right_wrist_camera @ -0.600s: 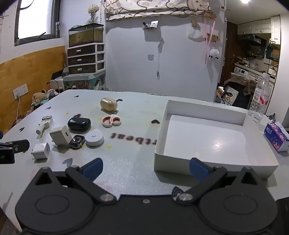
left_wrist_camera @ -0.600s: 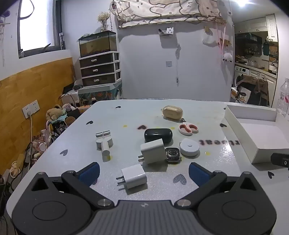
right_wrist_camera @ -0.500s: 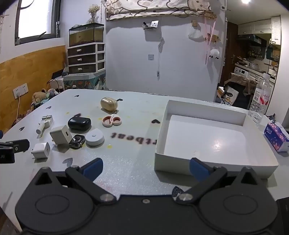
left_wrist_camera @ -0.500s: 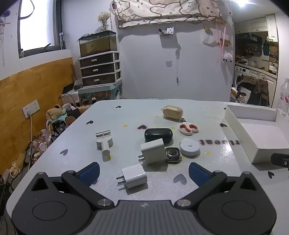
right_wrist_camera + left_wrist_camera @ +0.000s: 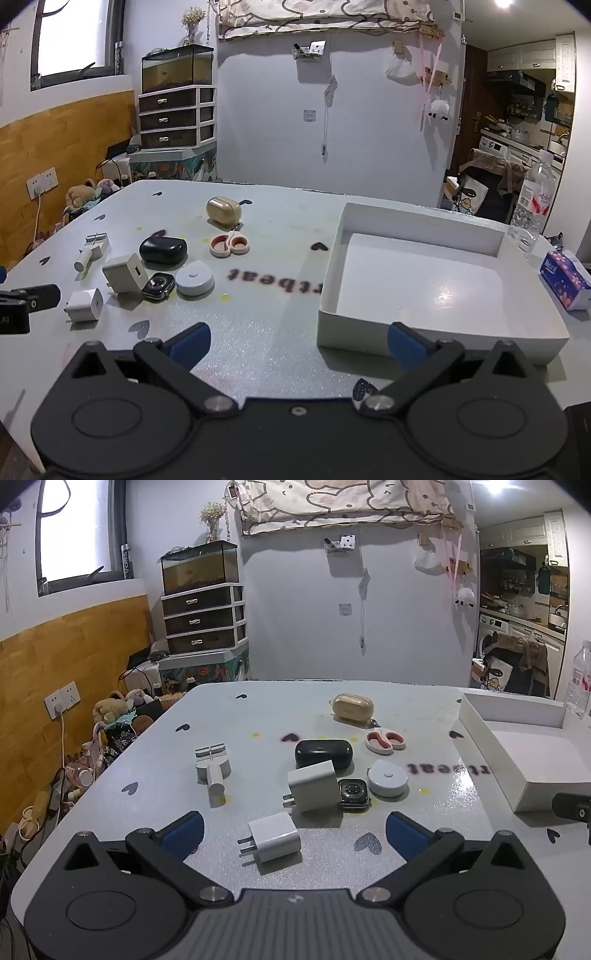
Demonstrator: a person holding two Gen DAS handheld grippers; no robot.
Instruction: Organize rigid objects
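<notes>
The left gripper [image 5: 293, 830] hung over the near edge of the white table [image 5: 258, 716] with its jaws spread wide and nothing between the blue pads [image 5: 183, 830] but the small white charger plug [image 5: 273, 836], which lay on the table untouched; the right gripper [image 5: 299, 343] was likewise spread wide and empty, its right pad just in front of the near wall of the white box [image 5: 436, 334], which held nothing; the loose things lay grouped left of the box: a larger white charger [image 5: 314, 790] touching a smartwatch body [image 5: 354, 793], a round white disc [image 5: 388, 783] just beside the watch, a black earbud case [image 5: 323, 752] behind the charger, small pink-handled scissors [image 5: 384, 741], a tan earbud case [image 5: 352, 709] farthest back, and a grey stand-like piece [image 5: 212, 768] apart to the left; a tissue pack [image 5: 565, 284] and a water bottle [image 5: 533, 203] stood right of the box
</notes>
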